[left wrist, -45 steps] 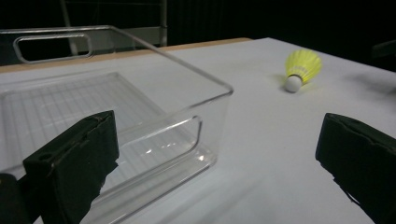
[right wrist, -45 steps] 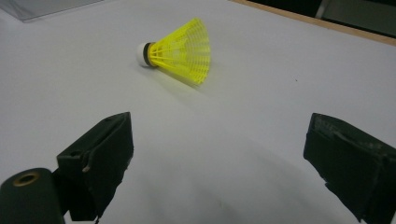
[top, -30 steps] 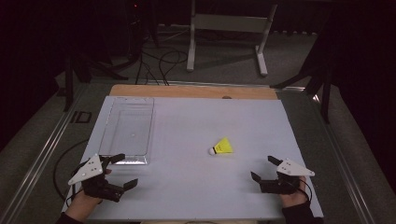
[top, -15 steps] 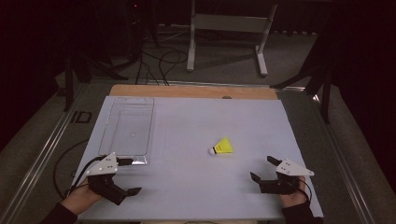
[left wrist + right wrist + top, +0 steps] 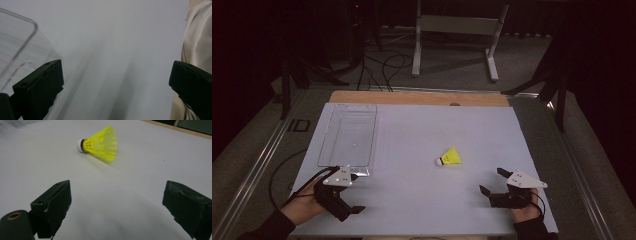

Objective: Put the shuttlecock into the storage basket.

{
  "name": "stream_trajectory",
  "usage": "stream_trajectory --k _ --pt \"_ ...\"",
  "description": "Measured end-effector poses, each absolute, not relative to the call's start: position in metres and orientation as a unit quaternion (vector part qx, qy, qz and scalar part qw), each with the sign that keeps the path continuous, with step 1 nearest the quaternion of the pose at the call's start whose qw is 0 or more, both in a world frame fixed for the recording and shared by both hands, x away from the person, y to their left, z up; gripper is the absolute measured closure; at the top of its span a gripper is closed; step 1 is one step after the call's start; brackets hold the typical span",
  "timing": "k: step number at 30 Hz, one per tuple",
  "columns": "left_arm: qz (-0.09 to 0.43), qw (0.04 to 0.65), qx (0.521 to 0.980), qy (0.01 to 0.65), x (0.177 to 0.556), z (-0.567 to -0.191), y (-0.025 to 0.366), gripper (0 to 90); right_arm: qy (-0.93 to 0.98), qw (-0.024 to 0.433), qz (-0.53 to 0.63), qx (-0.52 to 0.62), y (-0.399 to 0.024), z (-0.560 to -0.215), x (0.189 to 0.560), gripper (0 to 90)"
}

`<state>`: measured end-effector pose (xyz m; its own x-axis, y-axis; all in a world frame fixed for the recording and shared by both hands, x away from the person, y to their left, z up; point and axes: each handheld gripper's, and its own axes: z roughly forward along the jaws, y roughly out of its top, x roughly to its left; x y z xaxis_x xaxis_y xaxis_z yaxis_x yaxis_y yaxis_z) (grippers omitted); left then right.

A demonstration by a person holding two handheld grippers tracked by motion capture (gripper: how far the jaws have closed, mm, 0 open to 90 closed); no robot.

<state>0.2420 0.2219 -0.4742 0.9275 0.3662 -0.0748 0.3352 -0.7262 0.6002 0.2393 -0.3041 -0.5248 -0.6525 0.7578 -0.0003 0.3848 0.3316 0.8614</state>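
table: white sheet over the table [image 5: 412,150], bare wooden strip along the far edge, metal rails down both sides
room: dark, grey carpet floor, black cables [image 5: 384,65] on the floor beyond the table, grey metal stand [image 5: 457,30] with two feet further back, black stand legs at left and right
shuttlecock: yellow shuttlecock [image 5: 449,158] lying on its side on the sheet, white cork end pointing toward the left tongs, skirt away from them; ahead of the right tongs and a bit to their left, apart from them, no contact; well apart from the left tongs, off to their right
clear tray: clear tray [image 5: 348,140] lies flat, just ahead of the left tongs; its near corner sits right by them, contact cannot be told
left tongs: left tongs [image 5: 349,197] jaws wide apart, holding nothing, low over the near left part of the sheet, jaws pointing right; in the left gripper view the tray corner shows by one jaw, cream cloth [image 5: 197,50] by the other
right tongs: right tongs [image 5: 493,182] jaws wide apart, holding nothing, near right corner of the sheet, aimed at the shuttlecock
vs earlier: left tongs have shifted right and forward, closer to the tray's near corner; right tongs, shuttlecock and tray unchanged
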Motion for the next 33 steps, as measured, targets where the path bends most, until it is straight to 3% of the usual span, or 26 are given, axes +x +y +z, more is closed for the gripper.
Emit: stream_trajectory --k 9,18,33 --pt "0.009 0.243 0.949 0.198 0.248 -0.474 0.211 0.3 0.789 0.203 0.452 0.363 -0.304 -0.525 0.239 8.7" --pt "-0.02 0.215 0.942 0.259 0.254 -0.47 0.199 0.2 0.789 0.203 0.452 0.364 -0.304 -0.525 0.24 8.7" --pt "-0.043 0.185 0.947 0.258 0.259 -0.463 0.165 0.1 0.789 0.202 0.452 0.364 -0.304 -0.526 0.24 8.7"
